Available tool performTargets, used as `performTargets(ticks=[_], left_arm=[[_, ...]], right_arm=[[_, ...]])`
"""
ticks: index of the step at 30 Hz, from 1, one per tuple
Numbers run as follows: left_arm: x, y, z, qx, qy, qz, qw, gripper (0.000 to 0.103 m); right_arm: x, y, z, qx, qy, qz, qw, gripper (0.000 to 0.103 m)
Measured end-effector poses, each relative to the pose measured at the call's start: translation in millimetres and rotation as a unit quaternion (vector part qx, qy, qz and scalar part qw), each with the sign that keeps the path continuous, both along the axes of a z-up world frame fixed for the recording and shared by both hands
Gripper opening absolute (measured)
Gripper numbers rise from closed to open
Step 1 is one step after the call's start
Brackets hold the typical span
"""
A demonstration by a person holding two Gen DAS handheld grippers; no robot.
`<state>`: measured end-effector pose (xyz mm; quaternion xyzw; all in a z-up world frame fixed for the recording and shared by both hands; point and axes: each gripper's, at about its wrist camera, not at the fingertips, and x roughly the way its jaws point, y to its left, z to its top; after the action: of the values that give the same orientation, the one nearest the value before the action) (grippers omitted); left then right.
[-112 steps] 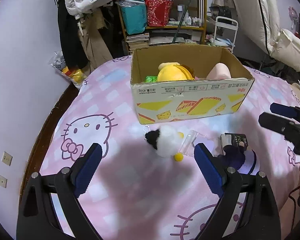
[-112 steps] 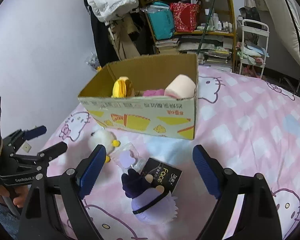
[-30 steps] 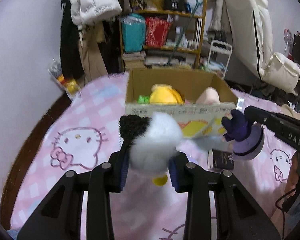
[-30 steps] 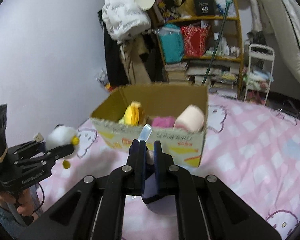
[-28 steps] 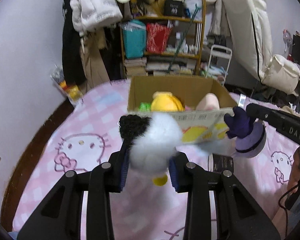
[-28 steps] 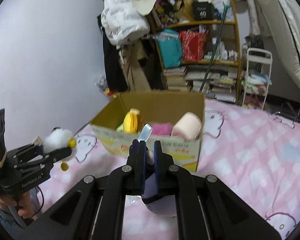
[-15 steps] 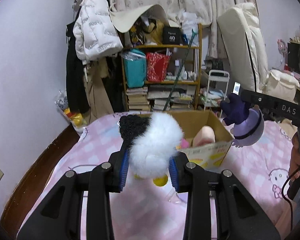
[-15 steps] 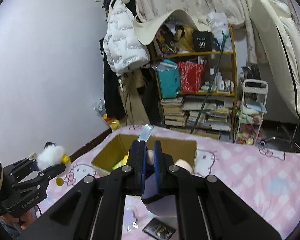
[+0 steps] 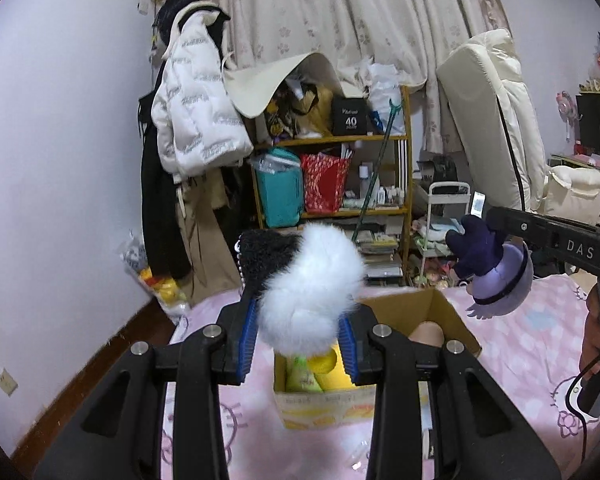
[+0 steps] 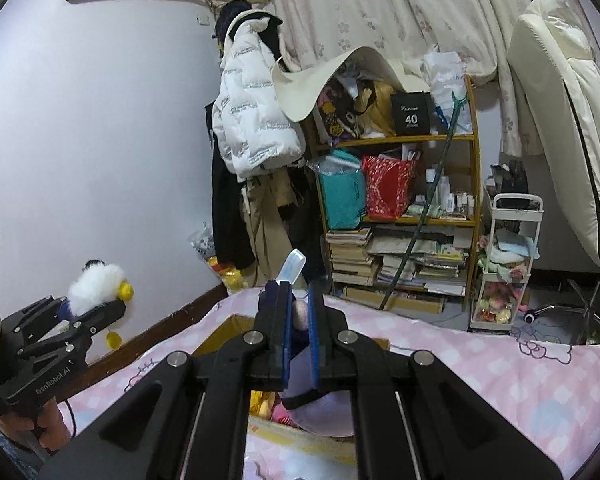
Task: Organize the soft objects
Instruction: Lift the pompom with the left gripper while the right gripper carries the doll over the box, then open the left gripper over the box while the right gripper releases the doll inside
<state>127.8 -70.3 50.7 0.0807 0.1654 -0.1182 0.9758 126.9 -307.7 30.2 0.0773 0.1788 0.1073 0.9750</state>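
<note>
My left gripper (image 9: 298, 344) is shut on a fluffy white and black plush (image 9: 308, 280) with yellow feet and holds it high above the open cardboard box (image 9: 452, 312). My right gripper (image 10: 300, 344) is shut on a purple plush (image 10: 324, 416) with a dark blue top, also held above the box (image 10: 220, 336). In the left wrist view the purple plush (image 9: 496, 276) hangs at the right, under the right gripper. In the right wrist view the white plush (image 10: 96, 280) shows at the left. The box holds a yellow toy (image 9: 332, 376), a green item (image 9: 300, 376) and a pink roll (image 9: 426, 330).
The box stands on a pink Hello Kitty bedspread (image 9: 532, 352). Behind it are a cluttered wooden shelf (image 9: 340, 184), hanging coats (image 9: 196, 136), a white cart (image 10: 508, 264) and a folded mattress (image 9: 496, 120). The wall (image 9: 60, 160) is at the left.
Both grippers closed on the plushes lying on the bed in front of the box, then lifted them up. In the last second both kept rising and now stand over the box.
</note>
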Motion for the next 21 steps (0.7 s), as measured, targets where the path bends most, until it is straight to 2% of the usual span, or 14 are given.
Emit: performTargets(ticks=[7,11,21], left_arm=[[14.6,-9.4,15.1,-0.010,-0.028,-0.014,0.9994,0.034],[19.3,-13.8,15.0,0.000,-0.033,-0.012,0.9994,0.034],[31.2,-9.8,3.1,-0.012,-0.010,-0.017,0.9997,0.034]], right_arm=[[11.0,-5.0,10.9,0.003,-0.019,0.005,1.000,0.008],[16.9,1.2,17.3,-0.008,-0.030,0.012,0.999,0.008],[25.0,12.2,1.0,-0.015,-0.017,0.019,1.000,0.008]])
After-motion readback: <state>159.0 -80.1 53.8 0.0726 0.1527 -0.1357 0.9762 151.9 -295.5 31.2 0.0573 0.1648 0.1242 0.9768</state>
